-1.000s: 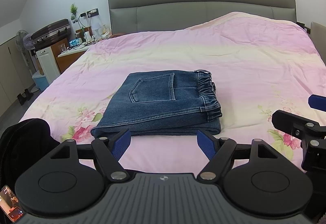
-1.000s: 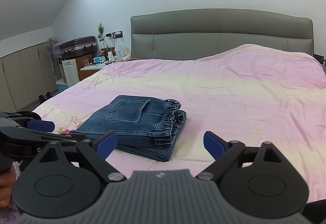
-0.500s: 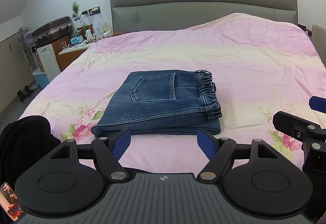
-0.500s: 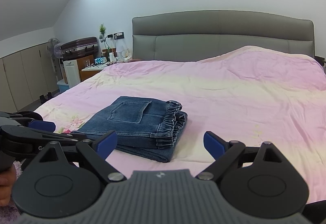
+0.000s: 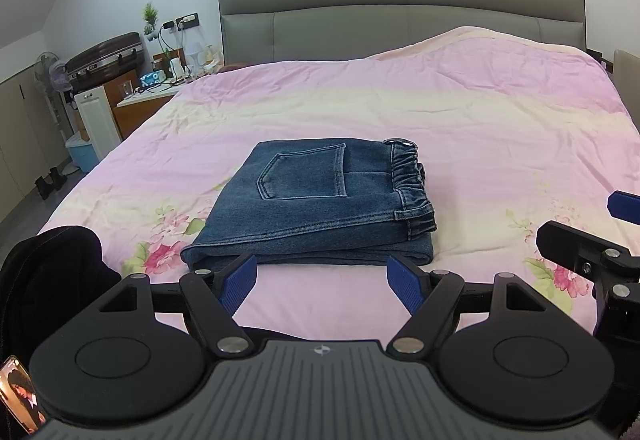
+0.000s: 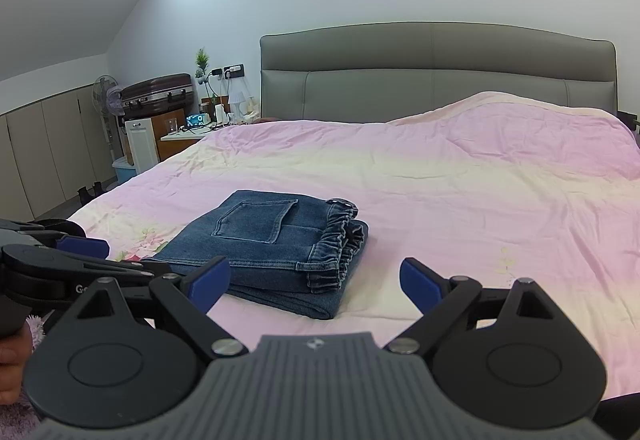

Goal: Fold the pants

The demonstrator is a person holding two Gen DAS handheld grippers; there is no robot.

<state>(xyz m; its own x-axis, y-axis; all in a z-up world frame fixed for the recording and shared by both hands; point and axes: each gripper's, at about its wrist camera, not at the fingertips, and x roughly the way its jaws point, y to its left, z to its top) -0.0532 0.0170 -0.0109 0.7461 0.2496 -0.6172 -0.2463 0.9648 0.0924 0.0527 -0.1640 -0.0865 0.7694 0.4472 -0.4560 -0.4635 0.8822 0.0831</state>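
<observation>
Folded jeans lie compact on the bedspread; left gripper and right gripper, both released and clear, suggest folding complete.

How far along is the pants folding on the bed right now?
Done: the jeans lie as a compact folded stack on the pink bedspread, back pocket up and waistband at the right. In hand: nothing; the left tool and right tool are open, clear of the denim. Left: apparently nothing, perhaps neatening edges.

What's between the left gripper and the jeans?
Only bare bedspread between the left gripper and the folded jeans, per the left wrist view.
</observation>
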